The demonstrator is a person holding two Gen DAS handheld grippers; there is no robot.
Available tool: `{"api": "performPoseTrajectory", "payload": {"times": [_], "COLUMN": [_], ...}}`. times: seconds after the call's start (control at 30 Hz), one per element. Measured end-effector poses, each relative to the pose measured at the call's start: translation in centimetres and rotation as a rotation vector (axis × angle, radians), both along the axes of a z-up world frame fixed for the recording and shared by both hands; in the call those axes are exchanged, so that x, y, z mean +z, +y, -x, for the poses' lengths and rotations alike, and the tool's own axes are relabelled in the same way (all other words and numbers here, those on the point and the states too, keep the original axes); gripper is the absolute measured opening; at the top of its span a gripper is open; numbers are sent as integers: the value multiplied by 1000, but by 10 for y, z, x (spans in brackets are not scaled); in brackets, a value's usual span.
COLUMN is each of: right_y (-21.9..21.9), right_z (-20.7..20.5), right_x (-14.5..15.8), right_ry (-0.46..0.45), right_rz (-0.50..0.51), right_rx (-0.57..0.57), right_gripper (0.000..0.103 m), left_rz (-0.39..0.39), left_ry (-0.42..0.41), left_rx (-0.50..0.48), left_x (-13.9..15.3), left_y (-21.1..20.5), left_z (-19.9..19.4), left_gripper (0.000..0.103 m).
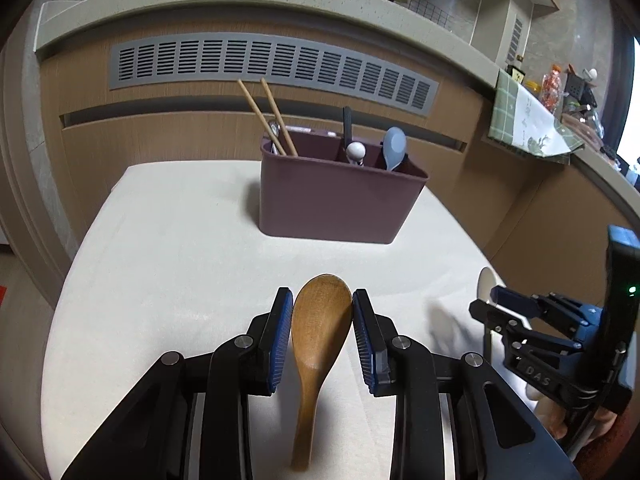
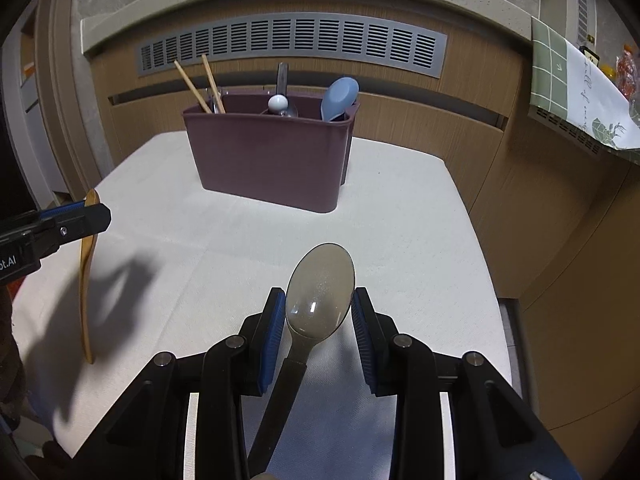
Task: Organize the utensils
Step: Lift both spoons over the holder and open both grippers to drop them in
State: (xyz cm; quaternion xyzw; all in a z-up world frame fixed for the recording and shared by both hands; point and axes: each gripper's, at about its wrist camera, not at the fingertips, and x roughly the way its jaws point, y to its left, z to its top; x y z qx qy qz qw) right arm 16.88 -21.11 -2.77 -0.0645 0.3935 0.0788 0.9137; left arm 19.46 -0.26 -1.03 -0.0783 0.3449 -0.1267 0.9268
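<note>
My left gripper (image 1: 322,300) is shut on the bowl of a wooden spoon (image 1: 318,332), held above the white table with its handle hanging down. My right gripper (image 2: 318,300) is shut on the bowl of a translucent grey spoon (image 2: 320,292) with a dark handle. A maroon utensil holder (image 1: 336,196) stands at the table's far side; it also shows in the right wrist view (image 2: 268,152). It holds wooden chopsticks (image 1: 268,116), a white-knobbed utensil (image 1: 355,151) and a light blue spoon (image 1: 394,146). The right gripper shows at the right of the left wrist view (image 1: 492,300).
The white cloth-covered table (image 1: 180,248) has its right edge near a wooden cabinet wall (image 2: 560,200). A grey vent grille (image 1: 272,64) runs behind the holder. A green checked cloth (image 1: 524,120) and clutter sit on the counter at far right.
</note>
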Motion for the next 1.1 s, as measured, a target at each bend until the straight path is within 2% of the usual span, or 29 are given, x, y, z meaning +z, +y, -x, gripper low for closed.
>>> {"api": "performPoseTrajectory", "payload": {"times": [0.2, 0.37, 0.6, 0.7, 0.8, 0.9, 0.97, 1.03, 1.1], "right_y": [0, -1, -9, -11, -14, -16, -16, -11, -7], "right_z": [2, 2, -2, -9, -14, -21, -28, -39, -50], "right_x": [7, 18, 27, 40, 72, 138, 175, 202, 216], "right_ry": [-35, -85, -92, -120, -203, -381, -472, -534, -577], "right_rz": [4, 6, -22, -19, -27, -29, -38, -23, -17], "right_rx": [-2, 0, -15, -17, -17, -17, -23, -23, -33], "right_gripper": [30, 30, 30, 30, 30, 30, 30, 30, 30], "left_rz": [15, 19, 9, -9, -15, 10, 43, 89, 135], "left_ry": [-80, -104, -126, -167, -257, -379, -422, -447, -447], "left_rx": [-17, -9, -12, -12, -16, -5, 7, 12, 16], "left_x": [28, 41, 53, 72, 112, 162, 184, 197, 200], "left_y": [2, 3, -1, -3, -3, 2, 8, 15, 23], "left_z": [12, 16, 17, 12, 4, -10, -24, -42, -60], "left_gripper": [31, 31, 31, 31, 31, 31, 31, 31, 31]}}
